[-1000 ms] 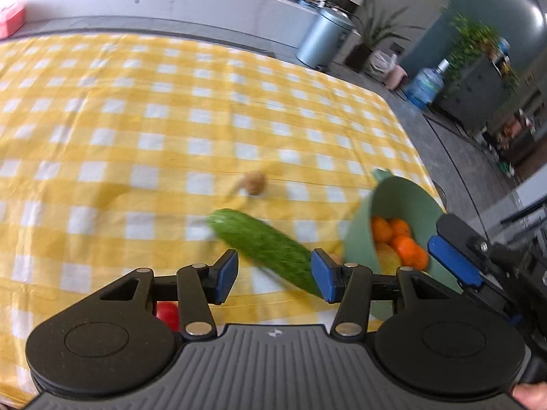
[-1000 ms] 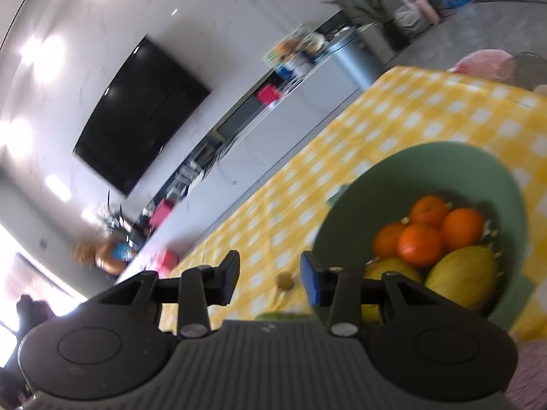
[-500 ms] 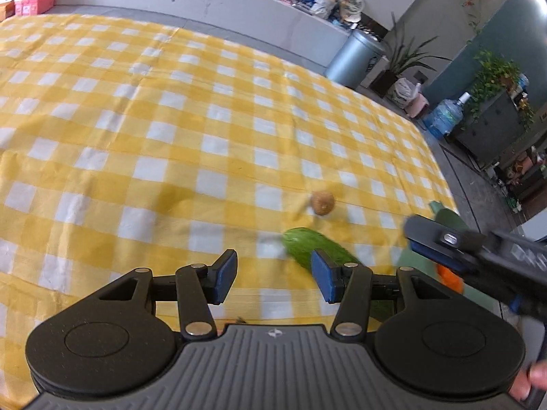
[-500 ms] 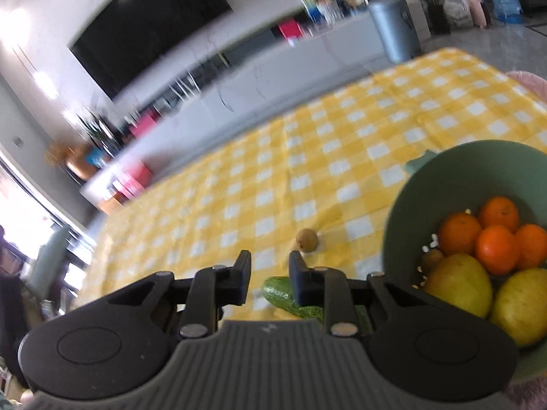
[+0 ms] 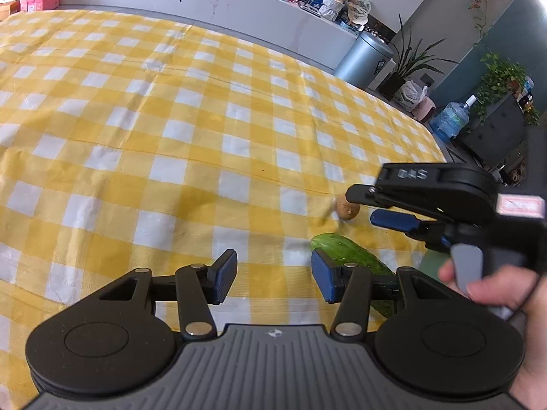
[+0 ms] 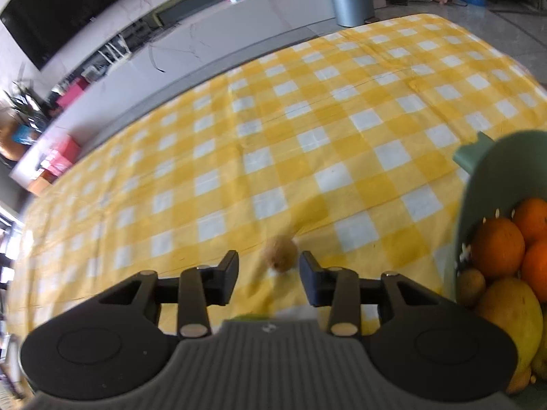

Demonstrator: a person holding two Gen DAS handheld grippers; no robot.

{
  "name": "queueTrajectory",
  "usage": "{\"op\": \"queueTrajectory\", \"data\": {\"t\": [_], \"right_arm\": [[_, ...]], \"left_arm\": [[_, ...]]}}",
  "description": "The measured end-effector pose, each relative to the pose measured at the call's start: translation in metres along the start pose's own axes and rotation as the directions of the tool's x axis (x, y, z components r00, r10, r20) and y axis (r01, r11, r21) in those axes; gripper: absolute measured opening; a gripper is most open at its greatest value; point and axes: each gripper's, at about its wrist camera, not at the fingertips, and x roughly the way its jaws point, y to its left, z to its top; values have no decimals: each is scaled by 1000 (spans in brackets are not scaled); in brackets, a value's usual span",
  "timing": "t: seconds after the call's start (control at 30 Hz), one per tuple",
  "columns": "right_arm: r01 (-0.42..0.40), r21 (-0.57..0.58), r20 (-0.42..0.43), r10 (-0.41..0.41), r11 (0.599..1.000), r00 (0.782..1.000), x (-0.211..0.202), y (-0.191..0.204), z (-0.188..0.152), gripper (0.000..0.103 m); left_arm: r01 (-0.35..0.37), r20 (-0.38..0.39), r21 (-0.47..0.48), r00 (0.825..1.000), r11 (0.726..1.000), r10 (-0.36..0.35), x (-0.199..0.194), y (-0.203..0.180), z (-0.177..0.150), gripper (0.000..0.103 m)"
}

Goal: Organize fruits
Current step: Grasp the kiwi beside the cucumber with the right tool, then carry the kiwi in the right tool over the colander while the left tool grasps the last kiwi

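The right tool (image 6: 268, 271) points down at the small brown kiwi (image 6: 279, 253), which lies on the yellow checked cloth (image 6: 307, 143) just beyond the pads, at twelve o'clock and slightly right of centre. Its jaws are opening and grip nothing; the fruit is framed by the gap but not yet between the pads, so this looks like lining up for a pick. The green colander (image 6: 478, 184) stands at three o'clock, already holding oranges (image 6: 497, 247) and yellow mangoes (image 6: 509, 311), the likely place for the kiwi.

The left tool (image 5: 273, 275) hangs released and empty over the counter, with the cucumber (image 5: 345, 253) just past its right pad at one o'clock; probably it waits its turn.

Compared with a second ago, the right tool has swung from facing the colander to facing the kiwi, and in the left view it now reaches in at two o'clock where the colander showed before.
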Motion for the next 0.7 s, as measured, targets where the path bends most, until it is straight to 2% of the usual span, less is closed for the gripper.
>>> {"op": "queueTrajectory", "data": {"t": [0.3,0.47,0.53,0.63,0.7], "right_arm": [[90,-76,-25,-92,993,995,33,16,4,38],[84,-57,-14,-85,995,996,31,11,3,32],[82,-60,0,-82,995,997,30,11,2,22],[57,-67,4,-57,996,998,21,10,1,22],[41,-77,38,-38,996,999,4,8,0,22]], "left_arm": [[-16,-10,-12,1000,1000,16,5,4,1,58],[-12,-14,-4,1000,1000,12,7,3,0,58],[-14,-13,0,1000,1000,14,7,2,0,58],[-18,-10,10,1000,1000,18,6,0,-1,58],[-17,-9,14,1000,1000,18,6,-2,-2,58]]}}
